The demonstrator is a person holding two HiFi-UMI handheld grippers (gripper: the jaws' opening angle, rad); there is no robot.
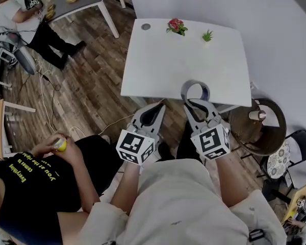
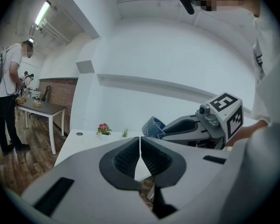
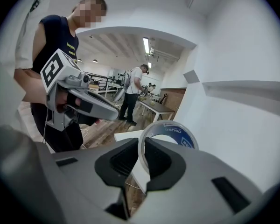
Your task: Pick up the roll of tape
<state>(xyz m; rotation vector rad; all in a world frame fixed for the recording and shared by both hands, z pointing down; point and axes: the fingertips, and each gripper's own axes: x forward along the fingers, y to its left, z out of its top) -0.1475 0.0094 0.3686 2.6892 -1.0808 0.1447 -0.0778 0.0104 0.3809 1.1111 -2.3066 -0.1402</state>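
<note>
The roll of clear tape [image 1: 194,82] with a blue core hangs above the near edge of the white table [image 1: 163,70]. My right gripper [image 1: 198,104] is shut on its lower wall. In the right gripper view the tape roll [image 3: 173,130] stands upright, its rim pinched between the two pads [image 3: 126,160]. My left gripper [image 1: 154,108] hovers just left of it, off the table's front edge, with its jaws shut and nothing in them. From the left gripper view the jaws [image 2: 140,147] meet, and the tape roll [image 2: 152,126] shows at the right gripper's tip.
On the table's far side stand a small red flower plant [image 1: 176,26], a tiny green plant [image 1: 207,35] and a grey disc [image 1: 146,26]. A round wooden chair [image 1: 260,127] stands at the right. A seated person [image 1: 46,172] holds a yellow object at the left. Cables lie on the wooden floor.
</note>
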